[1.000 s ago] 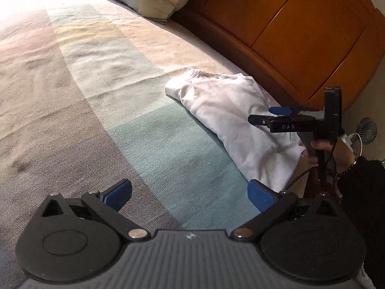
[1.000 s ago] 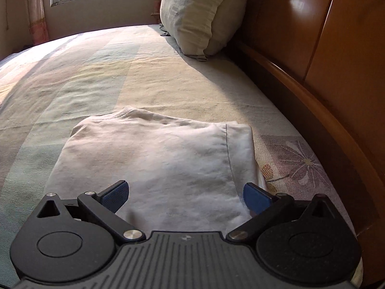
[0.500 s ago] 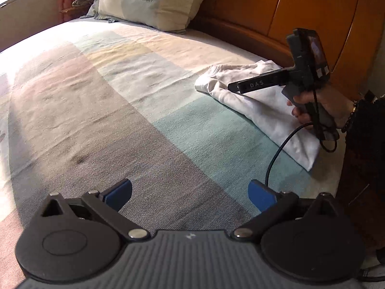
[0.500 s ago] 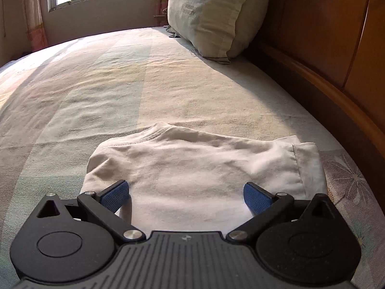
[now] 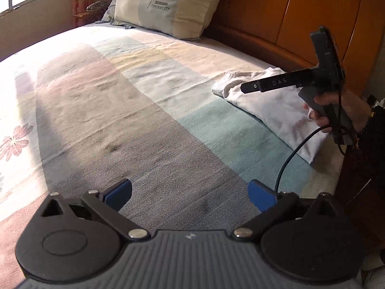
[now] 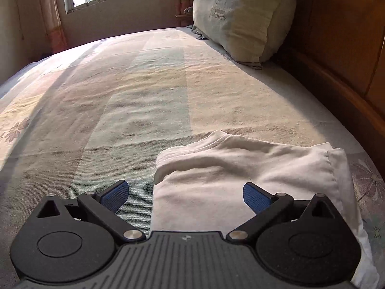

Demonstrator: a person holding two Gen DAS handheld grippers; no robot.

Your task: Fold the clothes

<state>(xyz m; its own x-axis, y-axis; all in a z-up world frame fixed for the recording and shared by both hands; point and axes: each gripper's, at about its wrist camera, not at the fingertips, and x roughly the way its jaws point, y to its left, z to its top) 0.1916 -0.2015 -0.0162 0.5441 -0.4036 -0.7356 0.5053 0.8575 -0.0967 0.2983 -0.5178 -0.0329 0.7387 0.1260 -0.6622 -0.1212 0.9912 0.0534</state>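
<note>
Now a folded, soft white shirt [image 6: 240,175] on woven bedspread [image 6: 144,101], both grippers [image 5: 190,193] [image 6: 185,196] spread wide, empty.

The shirt [image 6: 245,175] is soft white knit cloth, matt, with stitched hems. Under it the bedspread [image 6: 134,101] is a coarser woven cloth, dull and slightly wrinkled. Beside the shirt, the headboard [image 5: 288,21] is glossy varnished wood. The pillow [image 6: 240,16] against it is creased matt cloth. The grippers' pads [image 6: 255,197] look ribbed.
</note>
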